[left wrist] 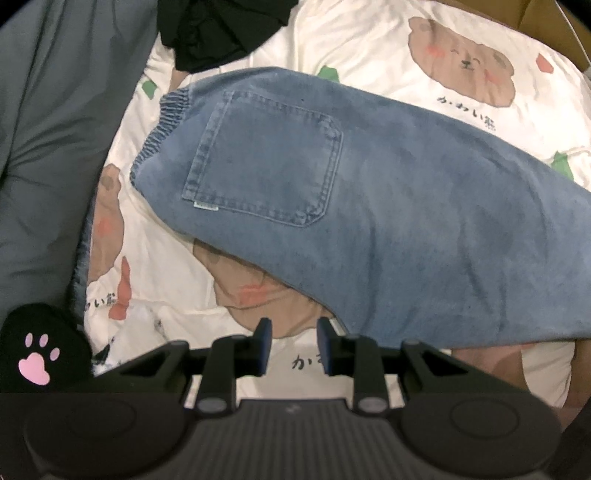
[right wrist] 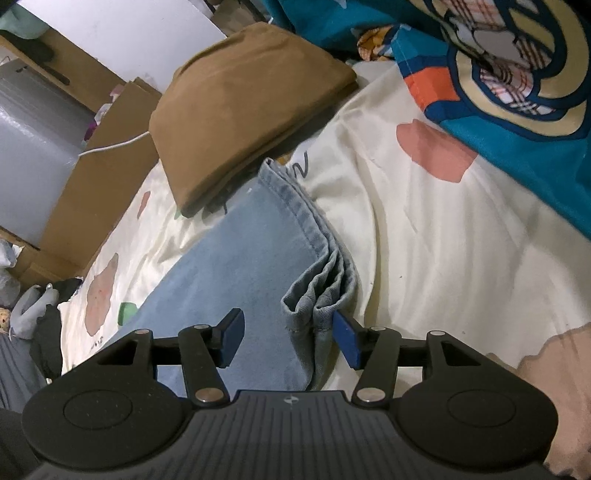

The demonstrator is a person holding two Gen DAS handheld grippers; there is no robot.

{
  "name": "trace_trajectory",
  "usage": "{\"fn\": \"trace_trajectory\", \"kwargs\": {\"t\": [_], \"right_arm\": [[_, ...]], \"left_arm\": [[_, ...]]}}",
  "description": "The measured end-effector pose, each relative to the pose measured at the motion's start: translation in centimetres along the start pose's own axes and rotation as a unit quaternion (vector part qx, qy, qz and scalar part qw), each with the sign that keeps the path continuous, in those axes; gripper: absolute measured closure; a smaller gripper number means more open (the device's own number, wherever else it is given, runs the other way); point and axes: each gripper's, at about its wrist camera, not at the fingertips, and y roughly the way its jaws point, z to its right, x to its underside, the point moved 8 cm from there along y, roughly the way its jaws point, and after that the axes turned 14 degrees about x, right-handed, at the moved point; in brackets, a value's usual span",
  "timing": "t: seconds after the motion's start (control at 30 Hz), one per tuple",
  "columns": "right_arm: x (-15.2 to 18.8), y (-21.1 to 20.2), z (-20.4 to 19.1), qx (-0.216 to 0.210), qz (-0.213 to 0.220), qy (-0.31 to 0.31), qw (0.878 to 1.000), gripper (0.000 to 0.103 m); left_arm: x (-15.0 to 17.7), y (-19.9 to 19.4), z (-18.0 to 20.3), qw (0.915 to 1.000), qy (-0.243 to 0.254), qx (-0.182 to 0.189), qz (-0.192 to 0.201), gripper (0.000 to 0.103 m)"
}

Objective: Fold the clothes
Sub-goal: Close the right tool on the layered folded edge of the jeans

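Both pairs of jaws stand parted and grip nothing. Between the blue pads of the left gripper [left wrist: 294, 345] only the cream bedspread printed with brown bears [left wrist: 369, 40] shows, and the near edge of the folded light-blue denim trousers [left wrist: 369, 221] lies just beyond its right finger. The trousers stretch across the bed, elastic waistband at far left and square back pocket [left wrist: 264, 162] facing up.

The right gripper [right wrist: 288, 341] is spread wide over the trousers' leg end [right wrist: 258, 258]; the stacked hems [right wrist: 325, 288] bunch just beside its right pad, but whether they touch I cannot tell.

A crumpled black garment [left wrist: 218, 29] lies beyond the waistband, with grey fabric [left wrist: 55, 129] at the left. Beyond the hems sits a folded brown cloth [right wrist: 240, 99], its near corner over the trousers' far edge. A teal patterned blanket [right wrist: 517, 92] lies at far right, and cardboard boxes [right wrist: 107, 155] stand at the bed's left.
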Motion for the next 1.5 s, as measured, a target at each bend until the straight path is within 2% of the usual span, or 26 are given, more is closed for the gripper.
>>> {"fn": "trace_trajectory", "kwargs": {"t": [0.1,0.2,0.37,0.57,0.73,0.83,1.0,1.1,1.27,1.4,1.5], "right_arm": [[0.1,1.3,1.0,-0.002,-0.016,0.024,1.000,0.043],[1.3,3.1,2.3,0.005,-0.052,0.040,0.998,0.044],[2.0,3.2,2.9,-0.005,-0.053,0.062,0.997,0.043],[1.1,3.5,3.4,-0.059,-0.039,0.118,0.990,0.043],[0.2,2.3,1.3,-0.089,-0.033,0.067,0.993,0.043],[-0.1,3.9,1.6,-0.081,-0.064,0.045,0.994,0.043],[-1.0,6.0,2.2,-0.110,-0.097,0.058,0.988,0.043],[-1.9,6.5,1.5,-0.126,-0.103,0.048,0.986,0.044],[-3.0,7.8,0.3,-0.153,-0.139,0.025,0.978,0.044],[-2.8,7.7,0.7,-0.170,-0.150,0.053,0.972,0.044],[-2.3,7.4,0.9,-0.203,-0.166,0.081,0.962,0.044]], "left_arm": [[0.0,0.2,0.0,1.0000,0.003,0.002,-0.002,0.075],[0.0,0.3,0.0,1.0000,0.005,0.001,-0.003,0.074],[0.1,0.3,-0.2,1.0000,0.003,-0.001,-0.005,0.074],[0.0,0.5,0.1,0.9999,0.014,-0.002,-0.008,0.074],[-0.1,0.7,0.1,0.9997,0.021,-0.006,-0.009,0.071],[-0.2,0.8,0.0,0.9996,0.025,-0.008,-0.010,0.071],[-0.4,0.8,0.2,0.9996,0.025,-0.006,-0.008,0.071],[-0.4,1.0,0.1,0.9995,0.029,-0.005,-0.011,0.071],[0.0,1.3,-0.1,0.9996,0.023,-0.004,-0.013,0.071],[0.3,1.4,-0.2,0.9997,0.020,-0.002,-0.014,0.071],[0.5,1.5,-0.3,0.9996,0.020,-0.001,-0.018,0.071]]}}
